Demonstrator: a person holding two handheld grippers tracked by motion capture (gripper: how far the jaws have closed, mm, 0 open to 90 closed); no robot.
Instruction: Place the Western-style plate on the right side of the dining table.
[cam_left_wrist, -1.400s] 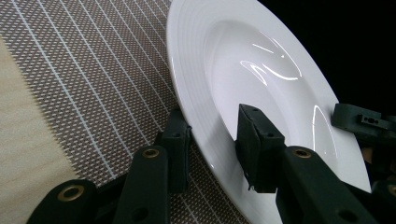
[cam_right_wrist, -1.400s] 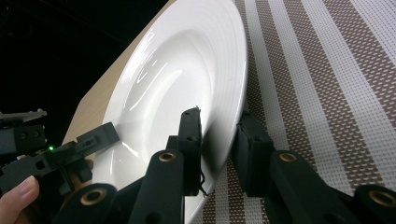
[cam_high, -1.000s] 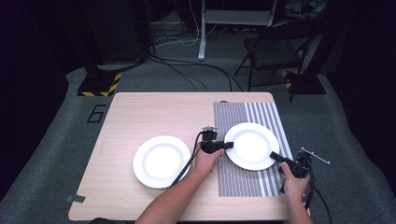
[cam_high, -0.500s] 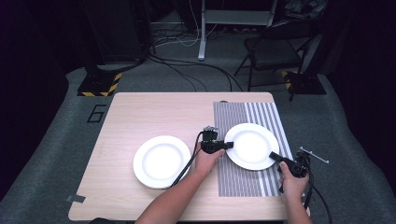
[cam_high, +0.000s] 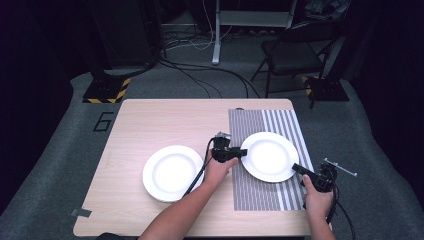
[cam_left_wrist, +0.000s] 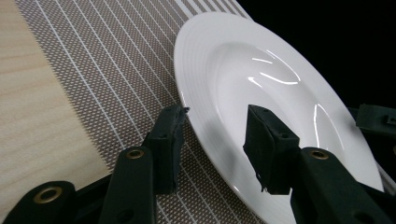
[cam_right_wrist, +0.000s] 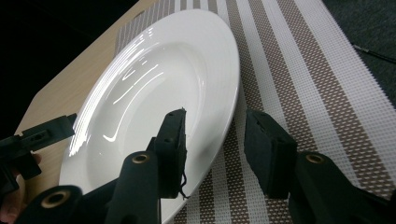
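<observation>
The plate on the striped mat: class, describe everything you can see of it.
The plate is round, white and glossy, probably ceramic, with a broad ridged rim and a shallow well; it is empty. It lies flat on the brown-and-white striped mat at the table's right side. The left tool and the right tool straddle opposite edges of its rim. Their jaws have just been opening, with gaps showing at the rim, so neither clamps it.

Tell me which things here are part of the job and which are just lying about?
In the job:
- right plate, on the striped mat
- left claw and right claw, jaws just opening, straddling its rim without pressing

Lying about:
- left plate
- chair
- floor cables
</observation>
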